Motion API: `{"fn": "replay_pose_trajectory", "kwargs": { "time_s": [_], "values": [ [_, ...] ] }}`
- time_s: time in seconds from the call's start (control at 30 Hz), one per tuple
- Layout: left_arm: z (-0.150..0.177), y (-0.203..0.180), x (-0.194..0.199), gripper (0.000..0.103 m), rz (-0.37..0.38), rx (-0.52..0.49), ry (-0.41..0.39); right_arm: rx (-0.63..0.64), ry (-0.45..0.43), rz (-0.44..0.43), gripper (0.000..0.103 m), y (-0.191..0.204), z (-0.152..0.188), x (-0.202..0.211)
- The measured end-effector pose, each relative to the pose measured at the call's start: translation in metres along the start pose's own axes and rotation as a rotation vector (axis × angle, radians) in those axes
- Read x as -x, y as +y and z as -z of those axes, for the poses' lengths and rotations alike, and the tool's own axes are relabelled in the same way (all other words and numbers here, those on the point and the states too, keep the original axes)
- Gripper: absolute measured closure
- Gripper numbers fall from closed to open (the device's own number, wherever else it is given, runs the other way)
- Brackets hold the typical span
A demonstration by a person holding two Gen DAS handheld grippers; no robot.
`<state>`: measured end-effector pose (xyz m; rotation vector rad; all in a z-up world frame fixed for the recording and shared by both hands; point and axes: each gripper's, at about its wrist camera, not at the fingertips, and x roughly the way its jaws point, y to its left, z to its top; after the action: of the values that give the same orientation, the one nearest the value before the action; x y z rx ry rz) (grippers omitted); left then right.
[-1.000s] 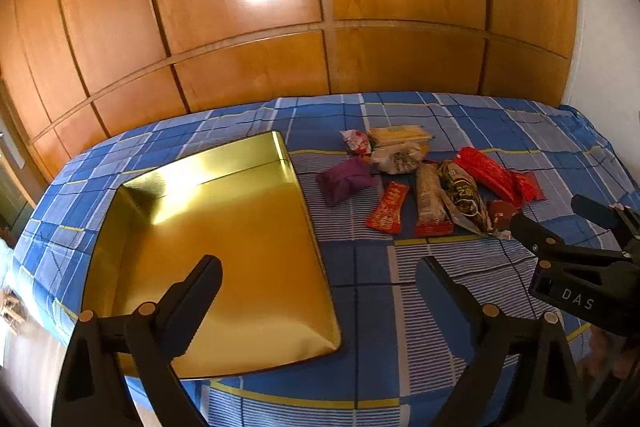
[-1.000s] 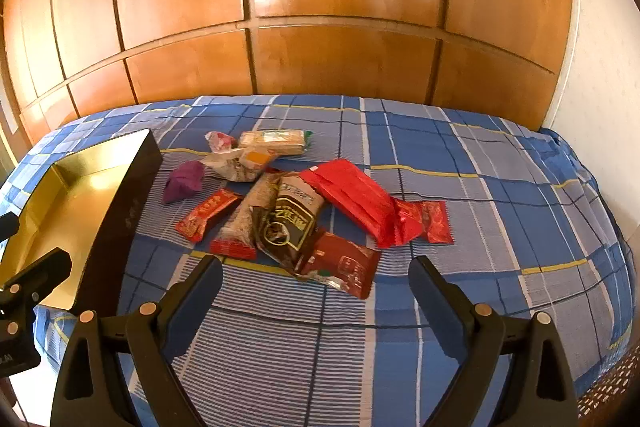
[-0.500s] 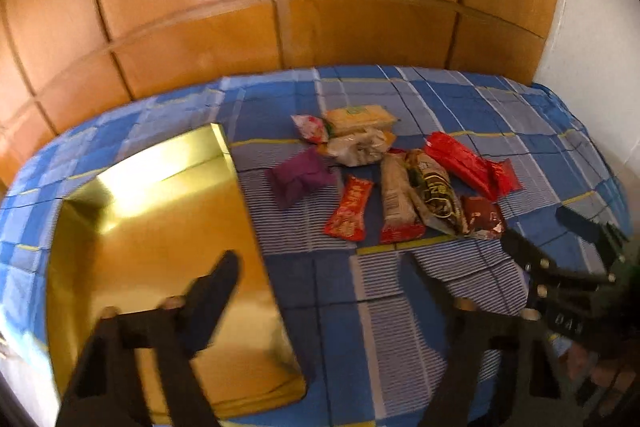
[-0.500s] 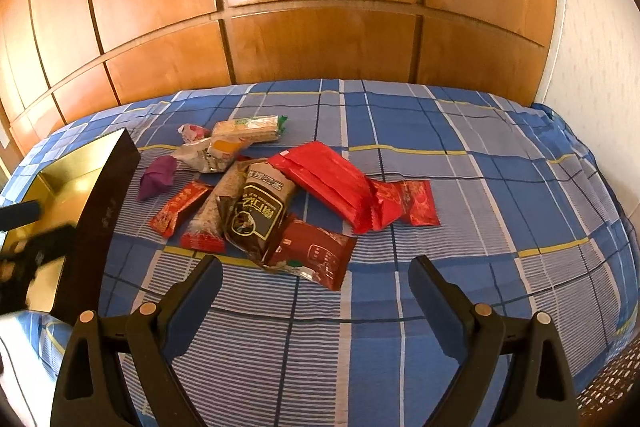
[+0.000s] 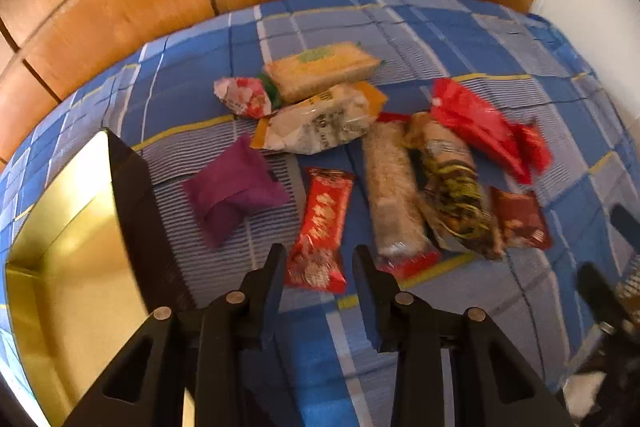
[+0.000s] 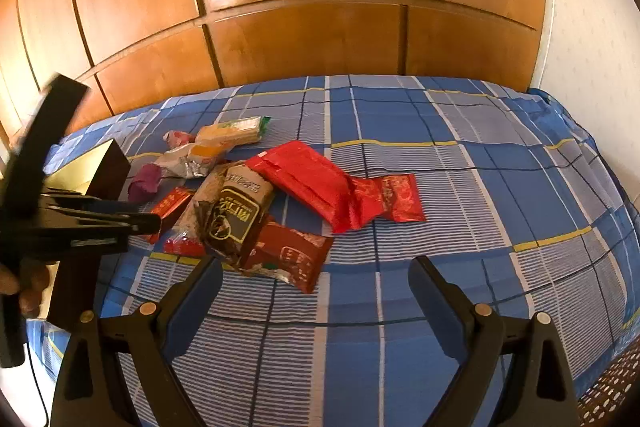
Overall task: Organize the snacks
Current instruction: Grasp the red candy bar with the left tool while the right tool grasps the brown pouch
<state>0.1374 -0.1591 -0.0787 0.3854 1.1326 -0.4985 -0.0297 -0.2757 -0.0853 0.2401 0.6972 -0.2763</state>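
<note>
Several snack packets lie in a loose pile on a blue plaid bedspread. In the left wrist view my left gripper [image 5: 319,265] has its jaws narrowed on either side of the near end of a small red bar packet [image 5: 322,227]; contact is unclear. A purple pouch [image 5: 232,193] lies to its left and a long oat bar [image 5: 394,187] to its right. A gold box [image 5: 60,259] sits at the left. My right gripper [image 6: 316,277] is open and empty, just short of a dark red packet [image 6: 292,255].
A dark brown packet [image 6: 236,211], big red packets [image 6: 320,183], a yellow cracker pack [image 5: 320,69] and a white bag [image 5: 320,123] fill the pile. A wooden panelled wall [image 6: 304,27] stands behind the bed. The bedspread's right edge [image 6: 600,163] drops off near a white wall.
My left gripper moved right and down from over the gold box to the small red bar packet, and its jaws narrowed. My right gripper drifted slightly closer to the pile.
</note>
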Motion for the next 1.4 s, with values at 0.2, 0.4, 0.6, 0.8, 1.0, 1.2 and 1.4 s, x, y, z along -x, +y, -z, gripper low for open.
{"fn": "replay_pose_trajectory", "kwargs": {
  "time_s": [0.2, 0.4, 0.6, 0.8, 1.0, 1.2, 1.4],
  "values": [
    [-0.004, 0.002, -0.019, 0.078, 0.005, 0.012, 0.003, -0.036, 0.019, -0.022, 0.028, -0.014, 0.0, -0.003],
    [0.014, -0.003, 0.002, 0.081, 0.038, 0.045, -0.076, -0.113, 0.08, -0.059, 0.051, -0.034, 0.003, -0.011],
    [0.044, -0.015, 0.037, 0.081, 0.126, 0.071, -0.149, -0.021, 0.121, -0.165, 0.051, -0.019, 0.008, -0.014],
    [0.078, -0.011, 0.073, 0.081, 0.235, 0.118, -0.205, 0.222, 0.131, -0.166, 0.051, 0.013, -0.003, -0.018],
    [0.101, 0.027, 0.102, 0.08, 0.27, 0.26, -0.264, 0.5, 0.206, -0.141, 0.05, 0.038, -0.013, -0.037],
    [0.115, 0.079, 0.113, 0.08, 0.216, 0.402, -0.298, 0.685, 0.303, -0.142, 0.051, 0.047, -0.008, -0.066],
    [0.096, 0.134, 0.092, 0.082, 0.138, 0.532, -0.256, 0.66, 0.308, -0.132, 0.068, 0.044, -0.001, -0.071]
  ]
}}
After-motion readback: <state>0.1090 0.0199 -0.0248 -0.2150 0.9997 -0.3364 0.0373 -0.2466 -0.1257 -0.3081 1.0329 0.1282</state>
